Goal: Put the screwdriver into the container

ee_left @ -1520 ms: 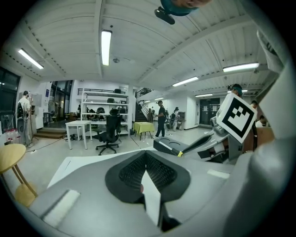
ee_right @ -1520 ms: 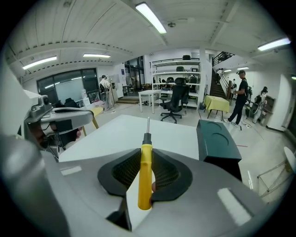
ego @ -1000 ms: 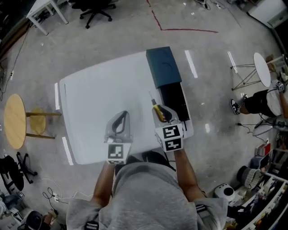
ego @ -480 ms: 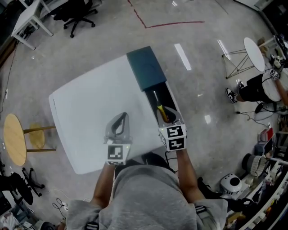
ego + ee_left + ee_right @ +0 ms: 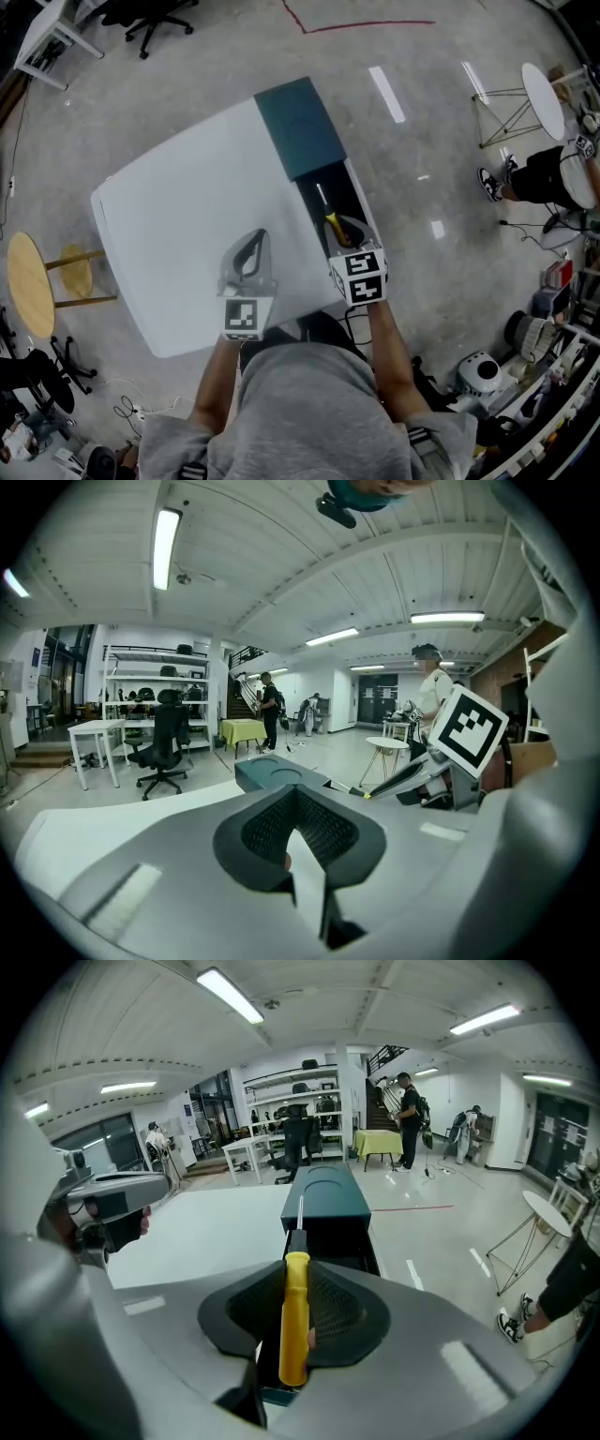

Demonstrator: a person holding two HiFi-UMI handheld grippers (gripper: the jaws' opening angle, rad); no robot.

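Observation:
A dark teal container [image 5: 302,127] lies along the right side of the white table [image 5: 178,216], its lid slid back so the black inside [image 5: 345,192] is open. My right gripper [image 5: 339,232] is shut on the yellow handle of the screwdriver [image 5: 331,227] and holds it over that opening, shaft pointing toward the lid. In the right gripper view the screwdriver [image 5: 294,1316] stands between the pads of the right gripper [image 5: 296,1309], with the container [image 5: 325,1199] just ahead. My left gripper [image 5: 251,251] hovers over the table's middle, shut and holding nothing; the left gripper [image 5: 298,832] pads meet.
A round wooden stool [image 5: 28,272] stands left of the table and an office chair [image 5: 150,14] at the far left. A round white side table [image 5: 544,89] and a person [image 5: 558,183] are at the right. Clutter lines the lower right floor.
The right gripper has carried the screwdriver from beside the container's edge to over its open black part. The head view has shifted. The left gripper has stayed put.

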